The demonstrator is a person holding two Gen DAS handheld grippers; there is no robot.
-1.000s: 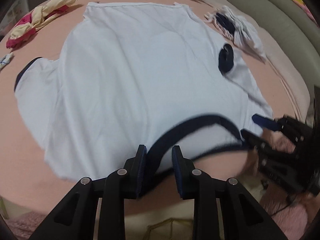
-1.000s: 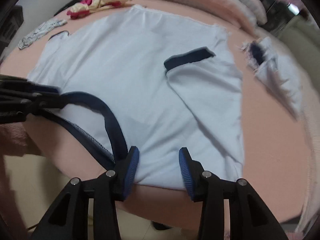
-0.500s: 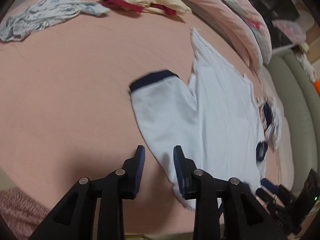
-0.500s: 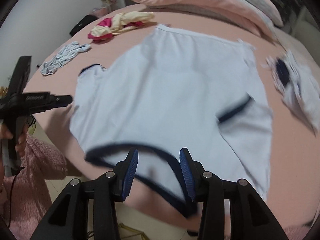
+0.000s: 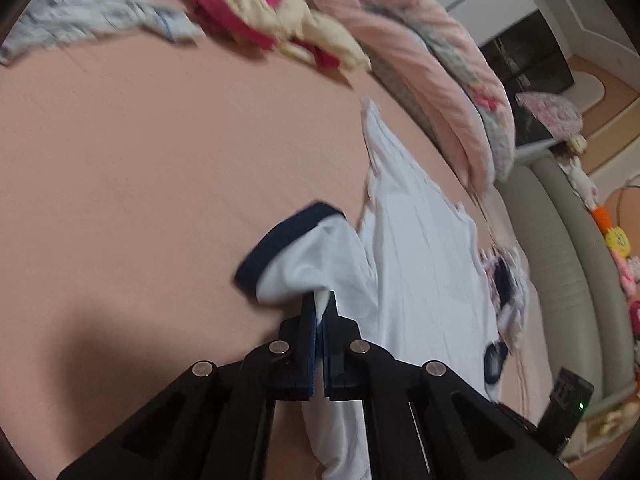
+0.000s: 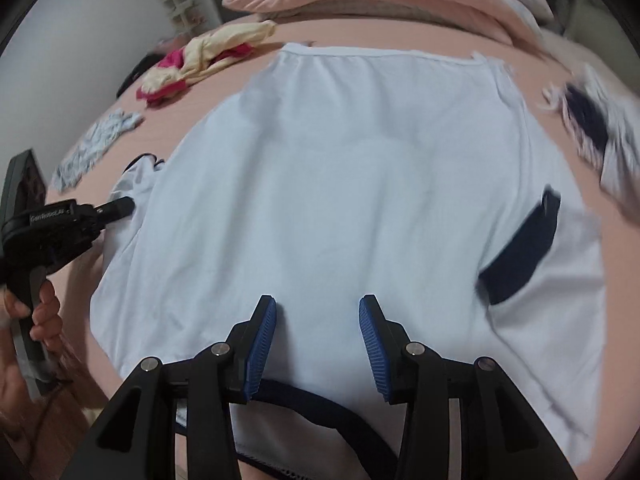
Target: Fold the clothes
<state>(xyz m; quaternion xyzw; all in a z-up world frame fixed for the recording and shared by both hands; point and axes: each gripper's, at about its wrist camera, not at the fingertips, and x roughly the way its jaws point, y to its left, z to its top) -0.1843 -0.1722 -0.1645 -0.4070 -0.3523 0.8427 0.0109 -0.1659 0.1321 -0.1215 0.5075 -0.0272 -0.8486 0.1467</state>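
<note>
on the pink bed [image 5: 120,184], the white shirt's [image 6: 340,184] sleeve [image 5: 316,256] is pinched by the clenched left gripper [image 5: 320,308] while the right gripper [image 6: 318,328] is held released, so thin fabric could be slipped loose mid-fold.

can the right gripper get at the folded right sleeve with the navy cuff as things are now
Probably yes. The right gripper hangs open over the white shirt with nothing between its pads, and the folded sleeve with its navy cuff lies flat on top, uncovered. The left gripper is pinching the opposite sleeve, well clear.
</note>
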